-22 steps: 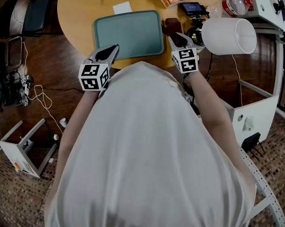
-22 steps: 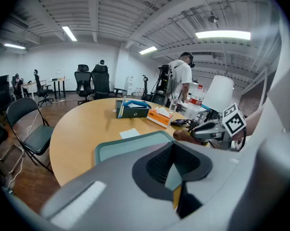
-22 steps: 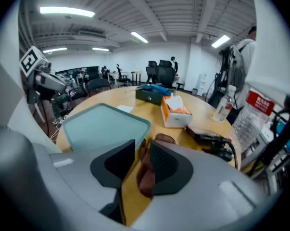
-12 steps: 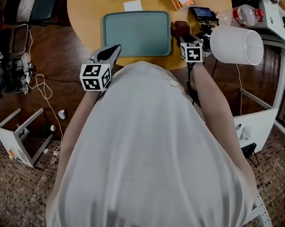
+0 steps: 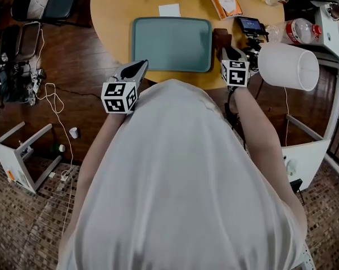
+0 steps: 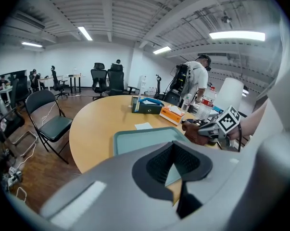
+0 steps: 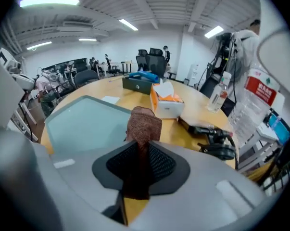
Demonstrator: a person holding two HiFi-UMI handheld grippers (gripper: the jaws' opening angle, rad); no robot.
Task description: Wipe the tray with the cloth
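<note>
A teal tray (image 5: 172,44) lies on the round wooden table (image 5: 113,16), and shows again in the right gripper view (image 7: 82,124). Just right of the tray's right edge, my right gripper (image 5: 227,52) is shut on a brown cloth (image 5: 220,36). In its own view the cloth (image 7: 144,124) stands up between the pads, with the gripper (image 7: 142,163) near the table's near edge. My left gripper (image 5: 138,67) hangs off the near left corner of the tray, past the table's rim. Its jaws (image 6: 176,170) meet with nothing between them.
An orange tissue box (image 5: 225,0), a white slip of paper (image 5: 170,9), a black device (image 5: 251,24) and a plastic bottle (image 5: 295,31) sit behind and right of the tray. A white cylinder (image 5: 287,65) juts in at right. A chair (image 5: 45,1) stands left.
The head view has drifted, so the table sits further right and higher. My right gripper has rolled and stays beside the tray's right edge with the cloth. The left gripper keeps its place.
</note>
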